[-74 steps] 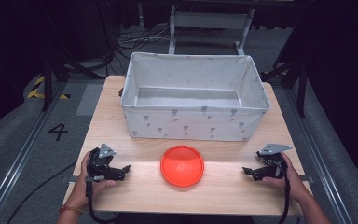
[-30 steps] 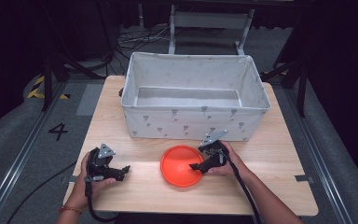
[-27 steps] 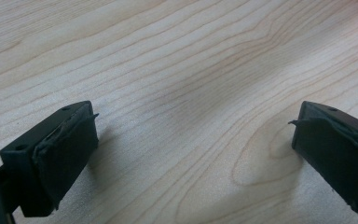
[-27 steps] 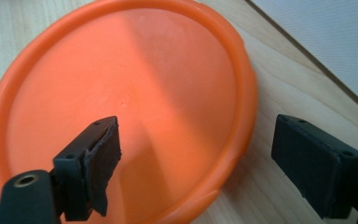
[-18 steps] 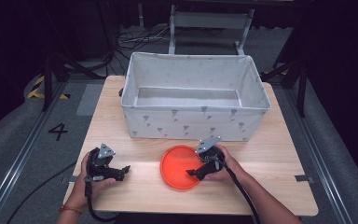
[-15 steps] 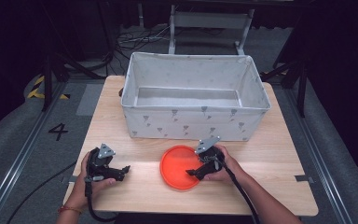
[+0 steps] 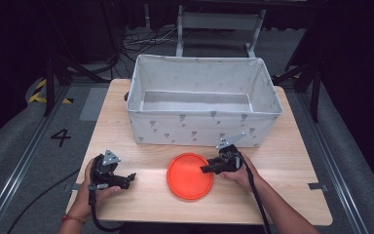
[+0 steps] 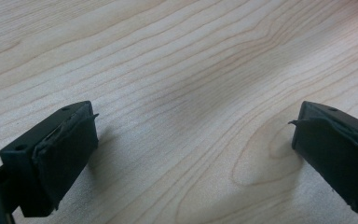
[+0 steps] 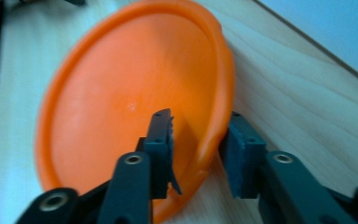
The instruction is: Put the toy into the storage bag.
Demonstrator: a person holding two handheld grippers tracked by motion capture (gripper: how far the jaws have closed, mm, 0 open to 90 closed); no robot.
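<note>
Two jaws of my right gripper (image 9: 198, 151) have just closed across the rim of the orange plate (image 7: 190, 175).
Right gripper view: rim between pads. High view: plate on table (image 7: 292, 161), fabric bin (image 7: 202, 129) empty; left gripper (image 7: 126, 179) spread wide, holding nothing.

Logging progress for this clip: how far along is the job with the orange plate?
Done: the right gripper has reached the orange plate and its jaws, just closing, straddle the rim, one inside, one outside. In hand: securing that grip; the plate lies on the table. Left: lifting it, probably into the fabric bin. The left gripper rests open.
</note>
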